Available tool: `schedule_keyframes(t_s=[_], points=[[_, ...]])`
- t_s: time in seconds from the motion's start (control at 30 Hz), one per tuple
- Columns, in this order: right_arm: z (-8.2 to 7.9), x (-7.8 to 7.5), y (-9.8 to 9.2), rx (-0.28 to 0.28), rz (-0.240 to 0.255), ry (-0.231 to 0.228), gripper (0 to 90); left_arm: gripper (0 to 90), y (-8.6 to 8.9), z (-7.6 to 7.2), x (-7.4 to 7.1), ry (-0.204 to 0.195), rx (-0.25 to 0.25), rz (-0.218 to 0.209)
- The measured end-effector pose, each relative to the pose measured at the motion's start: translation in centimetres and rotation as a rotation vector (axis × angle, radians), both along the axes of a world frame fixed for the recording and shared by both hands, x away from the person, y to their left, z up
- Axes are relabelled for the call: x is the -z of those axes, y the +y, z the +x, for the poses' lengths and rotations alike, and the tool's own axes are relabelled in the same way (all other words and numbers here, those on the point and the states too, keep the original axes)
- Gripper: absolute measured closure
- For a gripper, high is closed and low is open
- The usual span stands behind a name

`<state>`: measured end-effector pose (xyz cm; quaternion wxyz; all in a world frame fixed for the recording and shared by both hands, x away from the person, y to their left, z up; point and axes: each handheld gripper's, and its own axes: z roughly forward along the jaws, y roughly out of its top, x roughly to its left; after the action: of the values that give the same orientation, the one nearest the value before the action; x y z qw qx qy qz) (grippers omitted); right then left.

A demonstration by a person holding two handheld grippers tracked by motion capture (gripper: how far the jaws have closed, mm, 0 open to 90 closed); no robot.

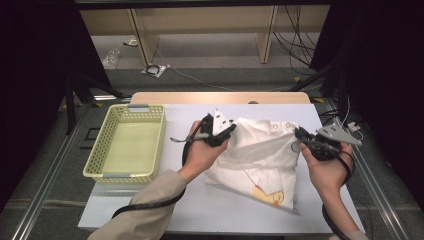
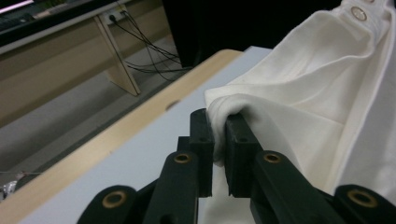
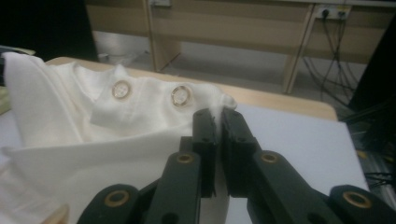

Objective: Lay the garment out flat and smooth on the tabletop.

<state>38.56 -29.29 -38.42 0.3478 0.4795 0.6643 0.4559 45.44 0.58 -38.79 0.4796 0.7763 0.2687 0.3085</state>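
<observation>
**Garment pinched at both ends, thin grips are the risk**

Left claw [image 1: 223, 134] is clamped on a bunched fold of the white garment [image 1: 260, 160]; in the left gripper view the cloth [image 2: 322, 93] bulges out between the pads. Right claw [image 1: 301, 135] is closed on a small wisp of fabric at the edge near two snap buttons [image 3: 180, 95]. The garment hangs lifted between both claws over the middle-right of the tabletop [image 1: 210, 205], its lower part with the orange print [image 1: 270, 196] resting on the surface. The yellow basket [image 1: 107, 172] sits empty to the left, well apart.

Risks, as judged:
- The right grip looks shallow, so a pull outward could slip the cloth free.
- Uneven lifting could drop one side and undo the fold.
- Pulling the claws apart too hard could strain the snaps.
- Dragging the lower edge could bunch it on the tabletop.
</observation>
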Motion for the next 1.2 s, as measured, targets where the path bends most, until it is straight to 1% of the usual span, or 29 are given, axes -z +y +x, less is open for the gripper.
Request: schedule_keyframes(t_s=[0.03, 0.07, 0.1, 0.13, 0.17, 0.2, 0.23, 0.27, 0.33, 0.4, 0.43, 0.47, 0.53, 0.57, 0.6, 0.63, 0.67, 0.73, 0.8, 0.83, 0.9, 0.97, 1.0, 1.1, 1.17, 1.2], points=[[1.3, 0.1, -0.1, 0.021, -0.004, -0.001, 84.7, 78.3, -0.5, 1.2, 0.0, 0.012, -0.027, -0.005], [2.7, 0.4, -0.2, 0.033, 0.0, 0.008, 83.7, 69.9, -0.9, 2.4, 0.2, 0.037, -0.071, -0.003], [4.1, 0.7, -0.4, 0.038, -0.002, 0.031, 80.2, 57.5, -1.3, 3.4, 0.4, 0.076, -0.11, 0.025], [5.5, 1.3, -0.4, 0.042, -0.02, 0.063, 73.7, 44.4, -1.6, 4.2, 0.6, 0.106, -0.151, 0.052], [6.7, 1.9, -0.4, 0.053, -0.039, 0.104, 68.8, 37.1, -1.7, 4.5, 0.8, 0.124, -0.168, 0.07], [7.3, 2.4, -0.4, 0.066, -0.05, 0.127, 66.9, 33.6, -1.7, 4.8, 1.1, 0.137, -0.177, 0.091], [7.8, 3.0, -0.4, 0.075, -0.062, 0.153, 65.1, 30.9, -1.6, 4.8, 1.5, 0.155, -0.173, 0.104], [7.9, 3.4, -0.4, 0.076, -0.068, 0.174, 64.7, 29.5, -1.4, 4.5, 1.9, 0.176, -0.161, 0.113], [7.4, 4.2, -0.6, 0.064, -0.06, 0.192, 64.4, 30.5, -1.0, 4.0, 2.7, 0.201, -0.147, 0.128], [6.6, 5.0, -0.9, 0.057, -0.06, 0.222, 64.4, 31.1, -0.5, 3.4, 3.6, 0.251, -0.128, 0.15], [6.1, 5.4, -1.2, 0.054, -0.06, 0.24, 64.4, 31.7, -0.2, 2.9, 4.2, 0.276, -0.111, 0.162], [5.4, 5.9, -1.4, 0.052, -0.054, 0.259, 64.4, 32.4, -0.1, 2.6, 4.5, 0.287, -0.102, 0.169], [4.5, 6.3, -1.8, 0.047, -0.055, 0.281, 64.4, 33.7, 0.2, 1.9, 5.1, 0.31, -0.083, 0.194], [4.1, 6.5, -2.0, 0.042, -0.051, 0.289, 64.5, 34.9, 0.4, 1.6, 5.4, 0.322, -0.071, 0.199], [3.6, 6.6, -2.2, 0.038, -0.046, 0.3, 64.6, 36.7, 0.5, 1.2, 5.6, 0.334, -0.062, 0.198], [3.2, 6.7, -2.3, 0.035, -0.048, 0.307, 64.6, 38.2, 0.8, 0.9, 5.9, 0.348, -0.05, 0.211], [2.7, 6.8, -2.4, 0.029, -0.044, 0.316, 64.6, 39.0, 0.9, 0.7, 6.1, 0.355, -0.047, 0.211], [2.0, 6.9, -2.5, 0.017, -0.038, 0.341, 64.6, 41.1, 1.2, 0.2, 6.4, 0.373, -0.034, 0.226], [1.3, 7.1, -2.6, 0.001, -0.049, 0.362, 64.6, 44.0, 1.5, -0.2, 6.8, 0.394, -0.026, 0.228], [0.9, 7.1, -2.6, -0.004, -0.043, 0.371, 64.7, 45.4, 1.7, -0.4, 6.9, 0.406, -0.019, 0.229], [0.2, 7.3, -2.7, -0.019, -0.047, 0.392, 64.7, 48.2, 2.0, -0.9, 7.1, 0.429, -0.007, 0.235], [-0.6, 7.5, -2.7, -0.03, -0.044, 0.406, 64.5, 50.0, 2.4, -1.6, 7.3, 0.454, 0.01, 0.238], [-1.1, 7.5, -2.7, -0.04, -0.043, 0.418, 64.2, 51.0, 2.6, -1.8, 7.4, 0.46, 0.018, 0.245], [-2.7, 7.2, -2.5, -0.054, -0.051, 0.425, 63.9, 52.7, 3.2, -3.0, 7.5, 0.485, 0.036, 0.254], [-3.9, 6.8, -2.6, -0.06, -0.042, 0.416, 64.1, 53.7, 3.7, -3.8, 7.6, 0.496, 0.04, 0.246], [-4.3, 6.7, -2.7, -0.059, -0.039, 0.412, 64.2, 54.3, 3.9, -4.2, 7.7, 0.498, 0.047, 0.25]])
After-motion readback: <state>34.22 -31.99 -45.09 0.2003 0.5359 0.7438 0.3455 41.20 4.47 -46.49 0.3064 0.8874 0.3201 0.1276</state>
